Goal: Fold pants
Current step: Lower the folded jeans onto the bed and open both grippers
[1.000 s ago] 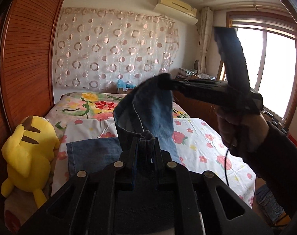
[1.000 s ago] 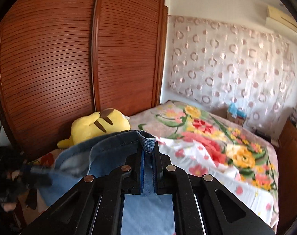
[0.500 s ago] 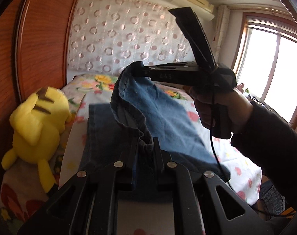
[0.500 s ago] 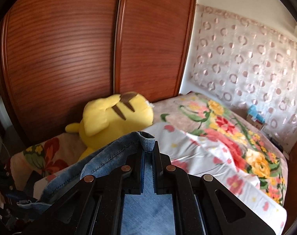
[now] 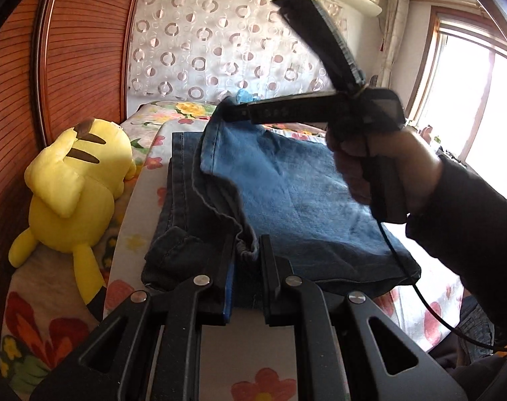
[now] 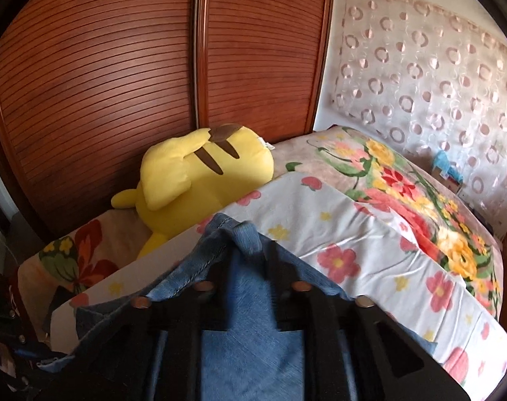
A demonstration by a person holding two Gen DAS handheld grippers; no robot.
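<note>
Jeans being folded over on a flowered bed.
A yellow plush toy lies at left; the left tool and right tool each pinch a hem corner of the jeans, carrying the legs over themselves for an even fold.

Your right tool pinches a bunched hem of the blue denim pants above the white floral-print bed sheet; a yellow plush toy lies beside the brown slatted wardrobe doors.
</note>
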